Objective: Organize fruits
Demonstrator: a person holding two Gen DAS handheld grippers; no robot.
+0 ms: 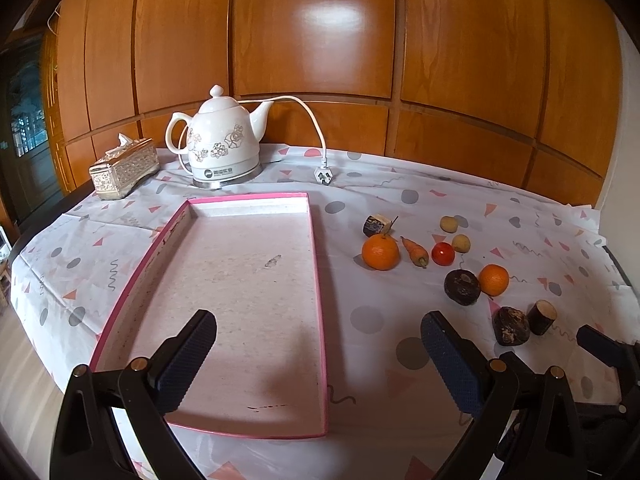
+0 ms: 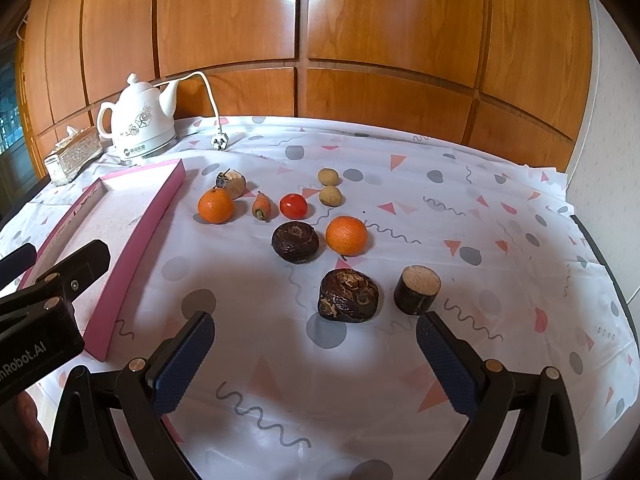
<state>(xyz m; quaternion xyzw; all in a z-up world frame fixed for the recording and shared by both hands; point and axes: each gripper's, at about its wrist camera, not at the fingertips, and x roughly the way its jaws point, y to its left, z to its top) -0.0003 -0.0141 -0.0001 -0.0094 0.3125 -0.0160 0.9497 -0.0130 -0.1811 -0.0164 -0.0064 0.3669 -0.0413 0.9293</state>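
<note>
Fruits sit loose on the counter (image 2: 440,168), none in the pink tray (image 1: 318,280) yet; task looks unstarted. Tray lies ahead of and under the left hand-held gripper (image 1: 320,356), empty, low rim all round. Kettle (image 1: 222,140) and tissue box (image 1: 124,168) stand beyond the tray's far end, well clear of the work.

Right hand-held gripper (image 2: 316,356): jaws spread wide, nothing held, hovering over bare cloth. Left one also wide open and empty.

Pile ahead of the right gripper, big to small: dark knobbly root (image 2: 348,296) just ahead between the fingers, a second dark root (image 2: 295,242) beyond it, near orange (image 2: 346,236), far orange (image 2: 215,206) closest to the tray, brown cut stub (image 2: 417,290) ahead to its right, another cut piece (image 2: 234,184), tomato (image 2: 293,205), small carrot (image 2: 261,206), two tan round fruits (image 2: 330,195) farthest out.

Likely step: first pick. Suggest the nearest root, centred in the jaws, closing across its narrower width; lumpy shape may twist. Oranges could roll if nudged.

Room: open cloth right of and beneath the gripper. Lift over the tray rim on transfer; the left gripper sits near that path.
</note>
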